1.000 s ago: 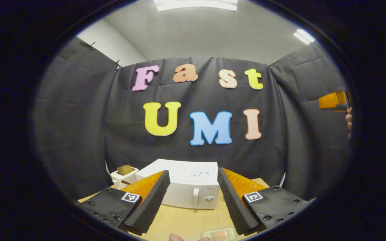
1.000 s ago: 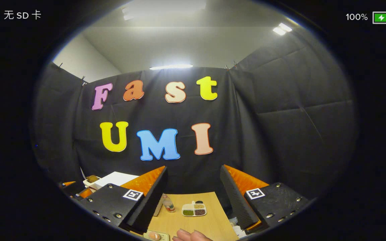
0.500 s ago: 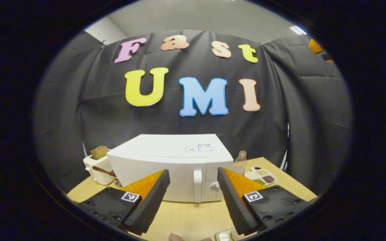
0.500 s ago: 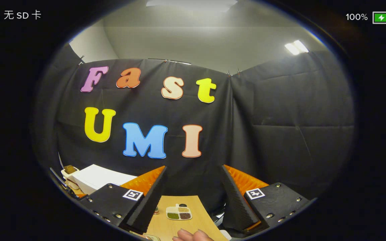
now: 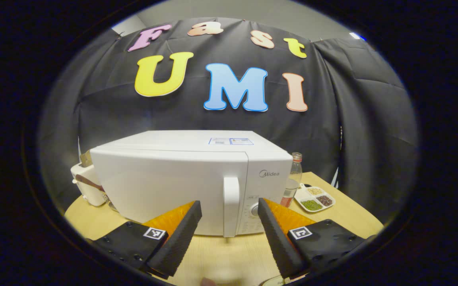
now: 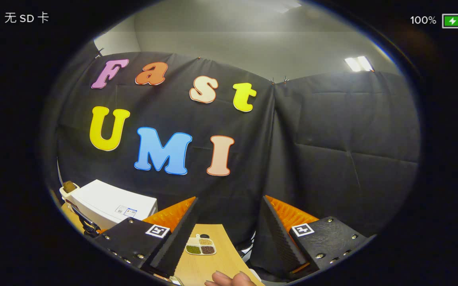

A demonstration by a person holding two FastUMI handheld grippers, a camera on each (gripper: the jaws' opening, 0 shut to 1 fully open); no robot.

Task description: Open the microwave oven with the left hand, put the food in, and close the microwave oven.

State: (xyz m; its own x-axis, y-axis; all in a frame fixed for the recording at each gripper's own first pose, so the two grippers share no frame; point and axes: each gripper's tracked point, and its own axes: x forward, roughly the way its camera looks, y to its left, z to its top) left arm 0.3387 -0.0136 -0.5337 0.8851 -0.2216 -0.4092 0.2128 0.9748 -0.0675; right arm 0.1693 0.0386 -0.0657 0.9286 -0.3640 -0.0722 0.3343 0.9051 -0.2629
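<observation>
A white microwave oven stands on the wooden table, door closed, with its vertical handle right of the door. My left gripper is open, close in front of the handle, which lies between the two fingers without touching them. In the right gripper view the microwave oven shows at the lower left. My right gripper is open and empty, held high over the table's right part. The food tray is only a sliver at the bottom edge of the left gripper view.
A white toaster with bread stands left of the microwave. A clear bottle and a divided dish of grains sit to its right; that dish lies below my right gripper. A hand shows at the bottom edge.
My left gripper has dropped and moved in toward the microwave, whose handle now lies between the fingers. The right gripper has swung rightward and stayed high. Both stay open.
</observation>
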